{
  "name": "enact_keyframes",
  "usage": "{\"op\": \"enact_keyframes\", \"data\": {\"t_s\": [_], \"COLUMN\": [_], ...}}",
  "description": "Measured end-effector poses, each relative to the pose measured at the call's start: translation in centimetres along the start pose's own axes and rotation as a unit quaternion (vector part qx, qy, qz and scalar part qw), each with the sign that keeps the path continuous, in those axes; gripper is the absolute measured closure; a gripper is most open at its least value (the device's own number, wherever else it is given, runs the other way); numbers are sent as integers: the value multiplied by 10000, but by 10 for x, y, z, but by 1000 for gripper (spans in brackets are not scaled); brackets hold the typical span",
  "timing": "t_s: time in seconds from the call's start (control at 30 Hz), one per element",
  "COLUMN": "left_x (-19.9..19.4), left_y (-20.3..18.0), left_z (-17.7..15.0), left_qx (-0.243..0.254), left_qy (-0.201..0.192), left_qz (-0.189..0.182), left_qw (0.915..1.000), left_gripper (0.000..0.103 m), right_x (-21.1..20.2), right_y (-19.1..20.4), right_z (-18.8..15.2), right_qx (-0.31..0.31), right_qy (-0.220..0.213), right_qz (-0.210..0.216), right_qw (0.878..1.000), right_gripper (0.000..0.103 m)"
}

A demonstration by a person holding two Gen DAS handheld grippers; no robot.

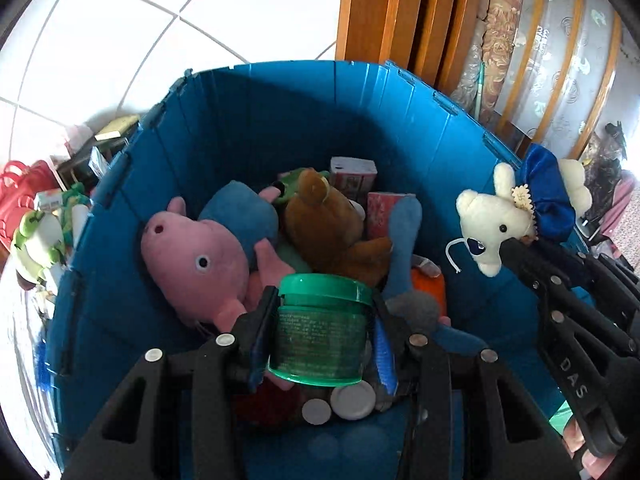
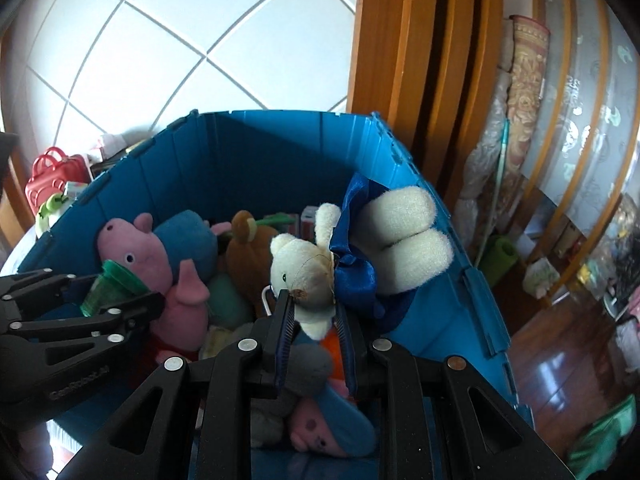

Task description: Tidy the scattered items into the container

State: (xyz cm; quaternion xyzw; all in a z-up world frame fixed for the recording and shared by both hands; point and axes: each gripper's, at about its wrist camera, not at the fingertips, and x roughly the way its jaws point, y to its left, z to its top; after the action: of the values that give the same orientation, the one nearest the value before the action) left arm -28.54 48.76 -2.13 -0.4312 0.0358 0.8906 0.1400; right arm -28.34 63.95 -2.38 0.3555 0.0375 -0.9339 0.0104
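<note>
Two last carries poised over half-full blue plastic crate [image 1: 224, 128]: left gripper [image 1: 320, 336] clamped on green lidded plastic jar [image 1: 320, 328], right gripper [image 2: 314, 320] on white plush bear [image 2: 308, 276]; apparently more toys [image 1: 36, 236] left outside.

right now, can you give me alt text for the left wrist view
The left tool grips a green jar above a blue bin holding a pink pig plush, a brown teddy bear and other toys. At right, the right tool holds a white bear in a blue dress over the bin.
</note>
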Motion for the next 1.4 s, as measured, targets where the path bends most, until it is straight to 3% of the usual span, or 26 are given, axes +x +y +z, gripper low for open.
{"op": "enact_keyframes", "data": {"t_s": [0.13, 0.2, 0.3, 0.5, 0.57, 0.67, 0.73, 0.8, 0.93, 1.2, 1.4], "left_x": [3, 1, -5, -9, -12, -19, -26, -36, -61, -120, -164], "left_y": [0, 1, -1, -2, 0, 5, 9, 15, 28, 94, 170], "left_z": [0, 2, 2, -1, -3, -7, -10, -13, -18, -42, -80], "left_qx": [19, 24, 86, 108, 91, 45, 31, 28, -1, -248, -412], "left_qy": [45, 9, -190, -230, -257, -340, -443, -587, -888, -1462, -1735], "left_qz": [52, 48, 109, 120, 108, 132, 202, 268, 405, 526, 674], "left_qw": [10000, 10000, 9997, 9996, 9996, 9993, 9988, 9979, 9952, 9875, 9817], "left_gripper": [60, 40, 23, 23, 23, 22, 14, 0, 0, 0, 0], "right_x": [3, 5, 7, 8, 5, 1, -3, -8, -22, -68, -110], "right_y": [-2, -2, -2, -8, -9, -9, -10, -11, -4, 46, 126], "right_z": [3, 4, 6, 5, 5, 4, 4, 4, 3, 1, -9], "right_qx": [48, 55, 61, 191, 227, 246, 319, 390, 476, 762, 744], "right_qy": [20, 37, 62, 79, 36, -49, -99, -162, -278, -646, -1029], "right_qz": [44, 39, -13, -37, -25, -36, -40, -33, 32, 248, 458], "right_qw": [10000, 10000, 10000, 9998, 9997, 9997, 9994, 9991, 9985, 9947, 9908], "right_gripper": [81, 80, 76, 67, 44, 32, 20, 17, 0, 0, 0]}}
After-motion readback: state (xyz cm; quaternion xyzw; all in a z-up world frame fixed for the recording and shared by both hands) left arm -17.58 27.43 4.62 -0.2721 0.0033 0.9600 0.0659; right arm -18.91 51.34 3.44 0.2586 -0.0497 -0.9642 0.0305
